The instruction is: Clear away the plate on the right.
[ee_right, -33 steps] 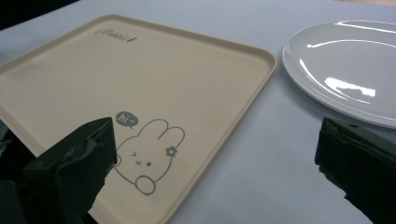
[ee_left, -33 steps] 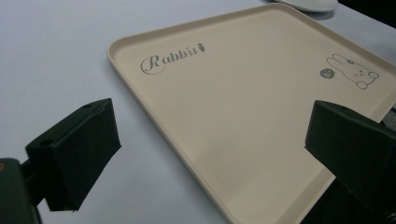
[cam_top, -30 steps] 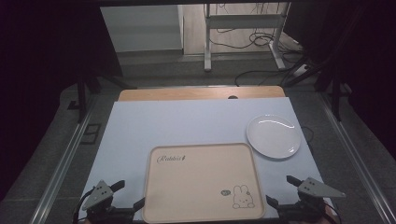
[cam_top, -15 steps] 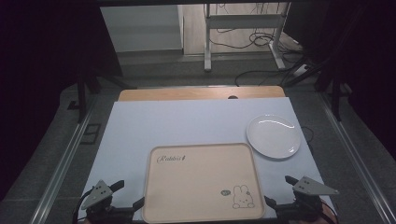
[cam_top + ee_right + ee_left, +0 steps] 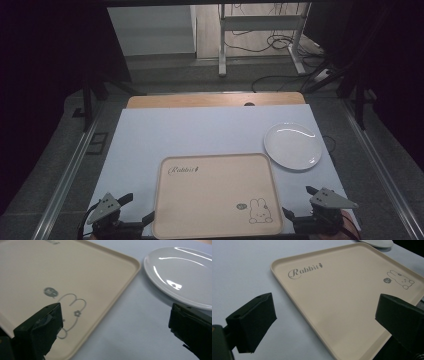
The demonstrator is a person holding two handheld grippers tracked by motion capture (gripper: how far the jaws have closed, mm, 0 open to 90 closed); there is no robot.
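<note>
A beige tray (image 5: 215,197) with a rabbit drawing and the word "Rabbit" lies at the front middle of the pale blue table (image 5: 200,132); nothing lies in it. A white plate (image 5: 292,146) rests on the table at the tray's far right corner. My left gripper (image 5: 136,209) stands open at the tray's front left corner, its jaws astride the tray's (image 5: 337,297) left rim. My right gripper (image 5: 299,202) stands open at the tray's front right corner. In the right gripper view the tray's (image 5: 50,270) right rim and the plate (image 5: 182,275) lie between its jaws.
A wooden board edge (image 5: 215,100) shows beyond the table's far end. Metal rails (image 5: 65,180) run along both sides of the table. Behind it are a desk frame (image 5: 260,35) and cables on the floor.
Both grippers have drifted slightly toward the front edge of the table. The tray and plate have not moved.
</note>
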